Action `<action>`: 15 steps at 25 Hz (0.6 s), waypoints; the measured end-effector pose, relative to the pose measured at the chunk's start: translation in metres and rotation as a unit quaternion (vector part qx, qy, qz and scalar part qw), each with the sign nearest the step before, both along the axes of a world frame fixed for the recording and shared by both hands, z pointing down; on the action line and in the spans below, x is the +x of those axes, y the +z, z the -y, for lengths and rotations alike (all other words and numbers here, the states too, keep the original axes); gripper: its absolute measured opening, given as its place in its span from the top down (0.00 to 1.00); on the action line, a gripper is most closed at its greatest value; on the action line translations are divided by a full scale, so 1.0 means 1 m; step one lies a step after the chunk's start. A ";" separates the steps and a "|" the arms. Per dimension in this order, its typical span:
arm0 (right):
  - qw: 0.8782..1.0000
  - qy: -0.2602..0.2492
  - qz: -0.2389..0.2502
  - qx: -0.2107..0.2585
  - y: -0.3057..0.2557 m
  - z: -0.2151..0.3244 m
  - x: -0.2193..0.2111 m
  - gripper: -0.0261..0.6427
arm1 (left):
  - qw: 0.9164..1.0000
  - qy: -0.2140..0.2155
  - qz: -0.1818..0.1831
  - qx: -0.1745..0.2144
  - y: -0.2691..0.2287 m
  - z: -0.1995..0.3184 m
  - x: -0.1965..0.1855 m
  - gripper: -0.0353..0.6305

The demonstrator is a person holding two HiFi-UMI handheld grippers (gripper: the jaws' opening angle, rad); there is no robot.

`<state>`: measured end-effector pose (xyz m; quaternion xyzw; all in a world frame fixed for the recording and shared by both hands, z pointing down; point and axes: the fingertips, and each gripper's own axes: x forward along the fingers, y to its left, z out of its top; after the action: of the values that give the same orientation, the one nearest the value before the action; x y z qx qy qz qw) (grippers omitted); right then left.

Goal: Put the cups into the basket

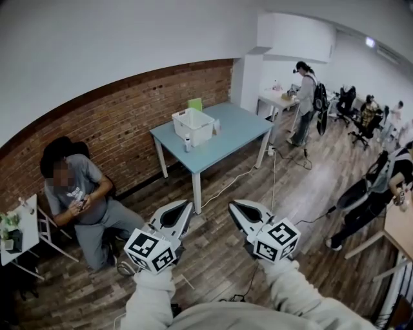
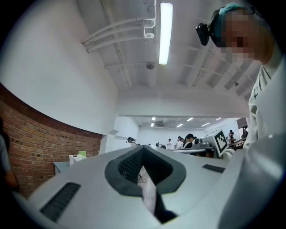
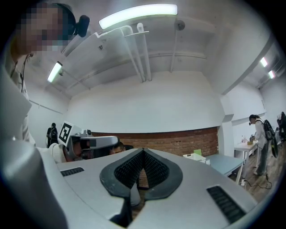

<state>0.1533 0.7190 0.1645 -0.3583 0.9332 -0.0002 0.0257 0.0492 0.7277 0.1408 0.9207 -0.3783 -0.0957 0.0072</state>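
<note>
Showing ceiling lamp [image 2: 166, 31] — gripper views only, basket [image 1: 192, 126] on table [image 1: 240, 131]

The person wears a pale cream sweatshirt with loose, creased sleeves [image 1: 150, 298], plus a small black head-mounted camera [image 2: 203, 33] on a teal strap [image 2: 229, 7]. The left gripper [image 1: 186, 206] and right gripper [image 1: 234, 206] are smooth light-grey plastic shells with tapering jaws, dark ribbed rubber pads [image 3: 129, 170] and dark slotted vents [image 3: 225, 203]. Each carries a white cube [image 1: 150, 250] printed with black square markers
</note>
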 end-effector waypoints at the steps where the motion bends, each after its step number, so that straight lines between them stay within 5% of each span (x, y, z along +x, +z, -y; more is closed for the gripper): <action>1: 1.000 -0.001 0.001 -0.002 0.000 0.003 0.006 0.94 | 1.000 -0.001 -0.002 0.001 -0.002 0.004 0.005 0.95; 15: 1.000 -0.004 0.028 -0.003 0.007 0.020 0.084 0.94 | 0.999 0.014 0.039 -0.002 -0.004 0.031 0.084 0.95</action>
<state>0.2373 0.6993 0.1715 -0.3548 0.9335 -0.0129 0.0508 0.1328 0.6965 0.1365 0.9288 -0.3658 -0.0592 -0.0044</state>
